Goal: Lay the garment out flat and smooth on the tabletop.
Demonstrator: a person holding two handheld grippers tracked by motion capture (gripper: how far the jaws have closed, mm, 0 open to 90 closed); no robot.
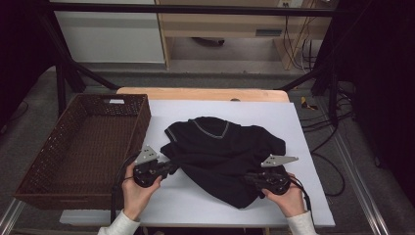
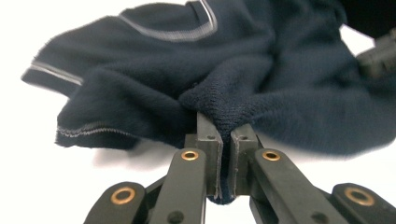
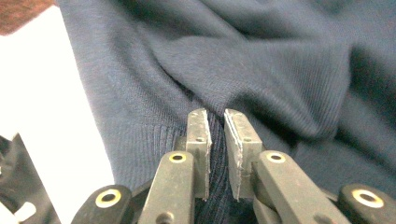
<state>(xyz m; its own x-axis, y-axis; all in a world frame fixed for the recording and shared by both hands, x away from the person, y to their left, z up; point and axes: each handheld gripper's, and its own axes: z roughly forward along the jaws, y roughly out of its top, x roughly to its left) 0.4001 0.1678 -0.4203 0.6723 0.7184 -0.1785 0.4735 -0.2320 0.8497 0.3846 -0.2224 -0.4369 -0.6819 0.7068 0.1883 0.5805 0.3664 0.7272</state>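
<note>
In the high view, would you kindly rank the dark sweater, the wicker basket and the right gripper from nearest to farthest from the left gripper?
From the left gripper:
1. Dark sweater: clamped in its fingers, to its right.
2. Wicker basket: close by on its left, on the table's left side.
3. Right gripper: farthest, across the sweater's near hem.

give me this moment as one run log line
left gripper: shut on sweater | right gripper: shut on sweater | sweater: crumpled on white mat | basket: left of mat
</note>
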